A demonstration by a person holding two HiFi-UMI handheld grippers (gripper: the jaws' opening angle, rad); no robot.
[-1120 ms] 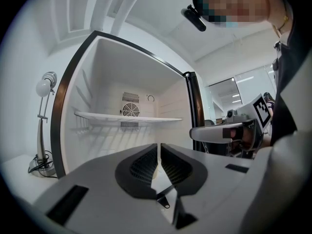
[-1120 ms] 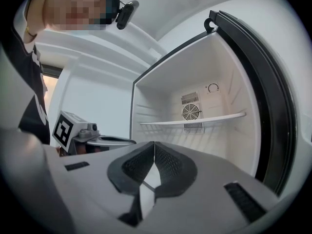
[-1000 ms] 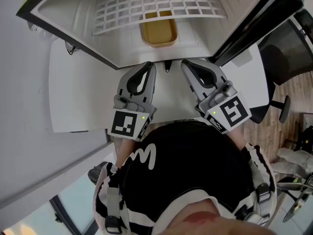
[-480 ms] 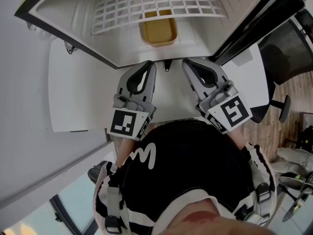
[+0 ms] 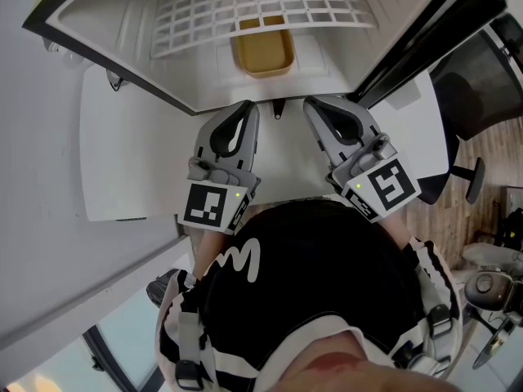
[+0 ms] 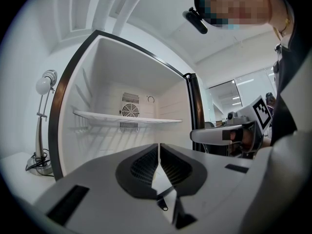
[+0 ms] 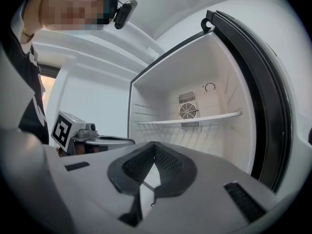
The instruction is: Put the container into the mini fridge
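A mustard-yellow rectangular container (image 5: 263, 54) sits inside the open white mini fridge (image 5: 122, 31), on its floor, partly under the white wire shelf (image 5: 261, 2). Both grippers hover side by side just outside the fridge opening and point level at it. My left gripper (image 5: 249, 108) is shut with nothing between its jaws, as the left gripper view (image 6: 159, 145) confirms. My right gripper (image 5: 312, 104) is shut and empty too, with its jaws meeting in the right gripper view (image 7: 154, 143). In both gripper views the jaws hide the container.
The fridge's black-edged door (image 5: 425, 31) stands open at the right. A desk lamp (image 6: 43, 84) stands left of the fridge. A dark office chair (image 5: 482, 80) is at the far right over wooden floor. The fridge rests on a white tabletop (image 5: 122, 162).
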